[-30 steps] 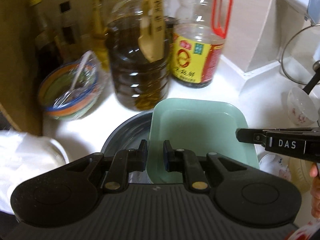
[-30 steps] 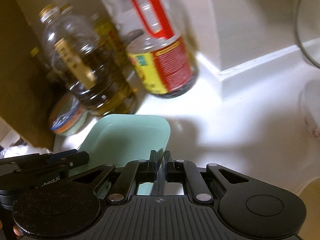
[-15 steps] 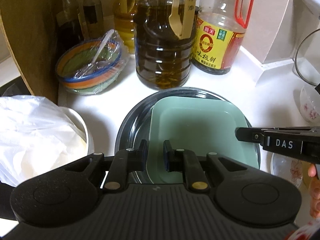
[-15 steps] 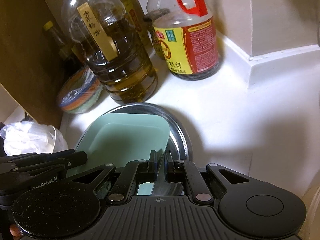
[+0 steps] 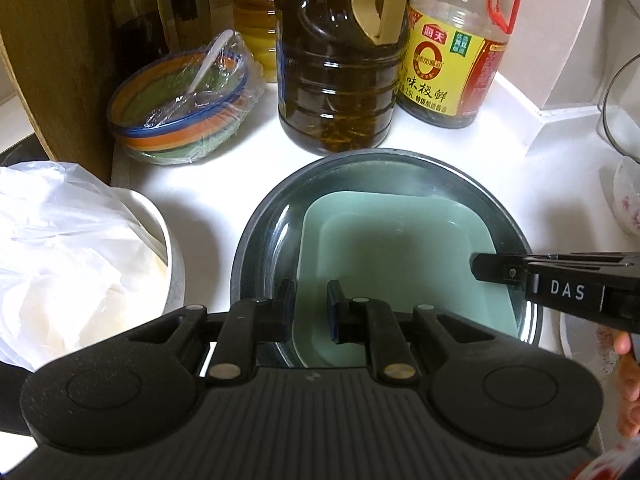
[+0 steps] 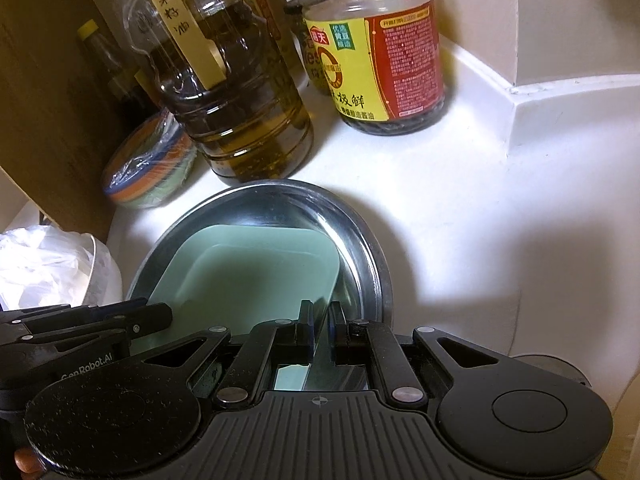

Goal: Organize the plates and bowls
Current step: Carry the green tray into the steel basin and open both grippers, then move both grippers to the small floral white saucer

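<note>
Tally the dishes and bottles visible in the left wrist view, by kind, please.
Plates: 2, a square pale green plate and a round steel plate.
Bowls: 2, a striped cling-wrapped bowl and a floral white bowl.
Large bottles: 2, an oil bottle and a soy sauce bottle.
Total: 6.

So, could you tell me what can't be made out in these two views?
- Left wrist view: the near edge of the green plate and metal dish, hidden by the left gripper.
- Left wrist view: the floral bowl, cut off by the right edge.
- Right wrist view: whether the plate touches the dish, hidden by the right gripper.
</note>
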A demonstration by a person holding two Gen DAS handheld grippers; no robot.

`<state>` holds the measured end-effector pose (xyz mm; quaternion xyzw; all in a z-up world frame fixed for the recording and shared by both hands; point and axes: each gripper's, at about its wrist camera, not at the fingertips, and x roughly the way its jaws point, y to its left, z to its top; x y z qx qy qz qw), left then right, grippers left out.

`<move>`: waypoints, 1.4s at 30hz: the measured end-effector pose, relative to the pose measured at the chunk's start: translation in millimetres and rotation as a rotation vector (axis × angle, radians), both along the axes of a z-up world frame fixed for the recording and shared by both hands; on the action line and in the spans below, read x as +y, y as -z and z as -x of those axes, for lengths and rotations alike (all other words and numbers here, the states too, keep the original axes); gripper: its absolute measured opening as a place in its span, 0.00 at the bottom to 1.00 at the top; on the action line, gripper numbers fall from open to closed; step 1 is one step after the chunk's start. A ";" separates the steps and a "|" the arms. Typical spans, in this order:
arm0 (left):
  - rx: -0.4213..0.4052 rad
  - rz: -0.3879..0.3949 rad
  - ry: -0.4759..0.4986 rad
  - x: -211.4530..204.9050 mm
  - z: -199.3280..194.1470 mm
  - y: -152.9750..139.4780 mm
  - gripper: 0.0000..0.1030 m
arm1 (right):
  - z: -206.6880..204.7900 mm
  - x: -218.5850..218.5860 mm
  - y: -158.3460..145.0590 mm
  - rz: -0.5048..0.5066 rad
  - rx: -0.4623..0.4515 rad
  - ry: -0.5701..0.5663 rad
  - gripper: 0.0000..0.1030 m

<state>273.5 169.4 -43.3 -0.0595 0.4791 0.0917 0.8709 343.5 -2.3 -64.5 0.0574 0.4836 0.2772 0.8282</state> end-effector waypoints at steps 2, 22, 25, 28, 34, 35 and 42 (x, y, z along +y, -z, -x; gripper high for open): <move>0.003 0.006 0.001 0.8 -0.5 1.2 0.17 | -0.1 0.1 0.7 -0.005 0.004 0.003 0.07; -0.022 0.020 0.035 3.7 8.8 -7.6 0.21 | 14.0 -3.0 -12.2 -0.034 -0.045 0.005 0.40; -0.032 0.026 0.044 3.0 14.6 -12.8 0.22 | 19.6 -7.3 -16.4 -0.044 -0.042 0.014 0.41; -0.044 0.035 0.052 1.3 21.1 -17.6 0.23 | 28.0 -11.2 -21.2 -0.053 -0.048 0.019 0.42; -0.069 0.047 0.076 -3.3 39.0 -27.2 0.25 | 48.2 -22.6 -31.6 -0.063 -0.062 0.052 0.49; -0.071 0.053 0.082 -3.6 42.1 -28.7 0.26 | 52.2 -25.0 -33.5 -0.063 -0.068 0.062 0.52; -0.089 0.077 0.130 -8.1 59.9 -36.9 0.32 | 81.0 -41.0 -43.7 -0.058 -0.089 0.118 0.60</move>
